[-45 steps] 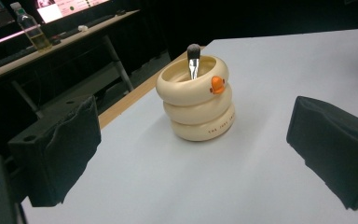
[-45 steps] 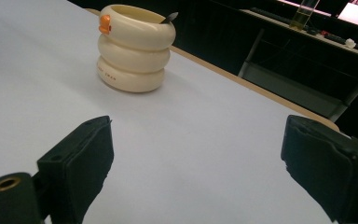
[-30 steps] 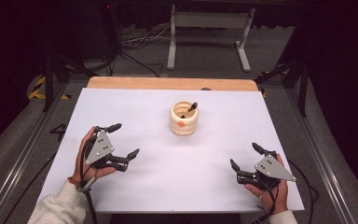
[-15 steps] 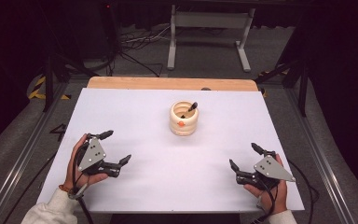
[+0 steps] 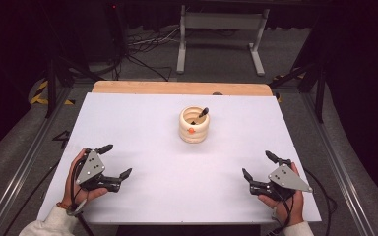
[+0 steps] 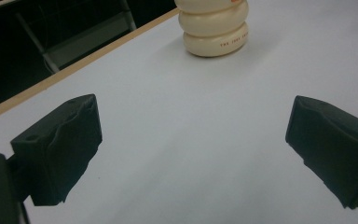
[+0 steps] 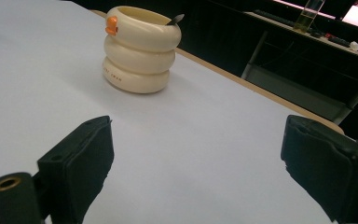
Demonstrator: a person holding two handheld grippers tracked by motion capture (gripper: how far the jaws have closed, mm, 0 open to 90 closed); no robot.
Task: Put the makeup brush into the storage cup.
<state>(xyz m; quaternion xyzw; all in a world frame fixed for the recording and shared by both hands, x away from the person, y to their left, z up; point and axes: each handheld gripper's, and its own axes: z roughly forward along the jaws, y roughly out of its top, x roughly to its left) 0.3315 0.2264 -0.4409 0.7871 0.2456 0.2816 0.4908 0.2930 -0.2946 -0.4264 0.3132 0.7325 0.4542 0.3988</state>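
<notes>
White tabletop (image 5: 142,123): ringed cup (image 5: 194,125) at 12 o'clock probably holds a pen (image 5: 203,112); left gripper (image 5: 117,162) and right gripper (image 5: 259,165), both spread wide and empty, could tip it.

White table (image 5: 142,128), cream ringed holder (image 5: 194,129) standing

Dark room, grey floor (image 5: 295,59), cables (image 5: 142,46), metal stand (image 5: 221,22).

Holder (image 5: 194,126) mid-table (image 5: 142,118), pen (image 5: 203,112) inside
</notes>
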